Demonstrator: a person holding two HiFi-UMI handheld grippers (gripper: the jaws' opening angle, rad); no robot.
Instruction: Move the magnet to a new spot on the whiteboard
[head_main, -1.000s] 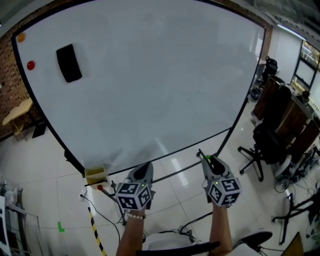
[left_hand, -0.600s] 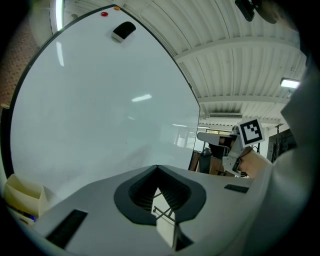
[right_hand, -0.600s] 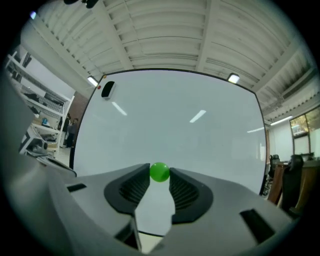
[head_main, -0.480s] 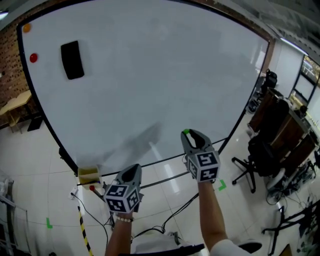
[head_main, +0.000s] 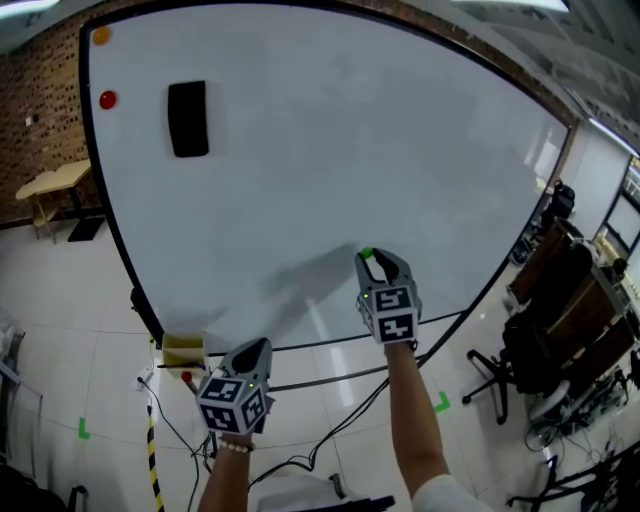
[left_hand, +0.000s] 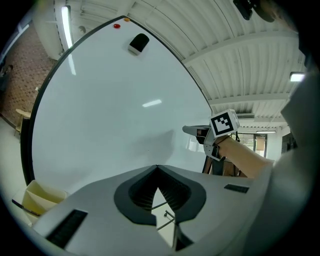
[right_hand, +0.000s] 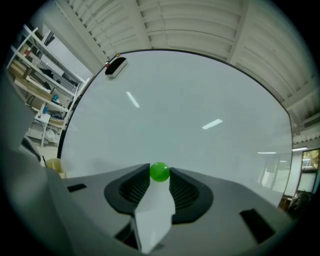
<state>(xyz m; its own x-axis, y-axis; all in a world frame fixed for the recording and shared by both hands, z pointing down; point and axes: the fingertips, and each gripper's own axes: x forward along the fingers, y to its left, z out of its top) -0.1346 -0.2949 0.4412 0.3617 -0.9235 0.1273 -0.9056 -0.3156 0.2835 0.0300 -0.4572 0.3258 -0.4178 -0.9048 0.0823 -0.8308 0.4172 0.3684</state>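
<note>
"One thing first: what has changed just now, and where is the magnet?"

"My right gripper was down below the whiteboard's bottom edge a second ago. It has come up, turning over on the way, and now stands in front of the board's lower part. The green magnet is pinched between its fingertips, with the jaws held a fair way apart by the ball. I can't tell whether it touches the board yet. My left gripper hangs lower, near the yellow box. Its jaws are closed together on nothing."

"So where does that leave the job?"

"I'd say the pick-up and the carry are done. What's left is to choose a bare spot and press the magnet on. The black eraser, the red magnet and the orange magnet sit well away at the upper left."

"Is there any writing?"

"None I can read, and no brand. There are only black-and-white square patterns on the grippers' cubes, and the board is blank."
</note>
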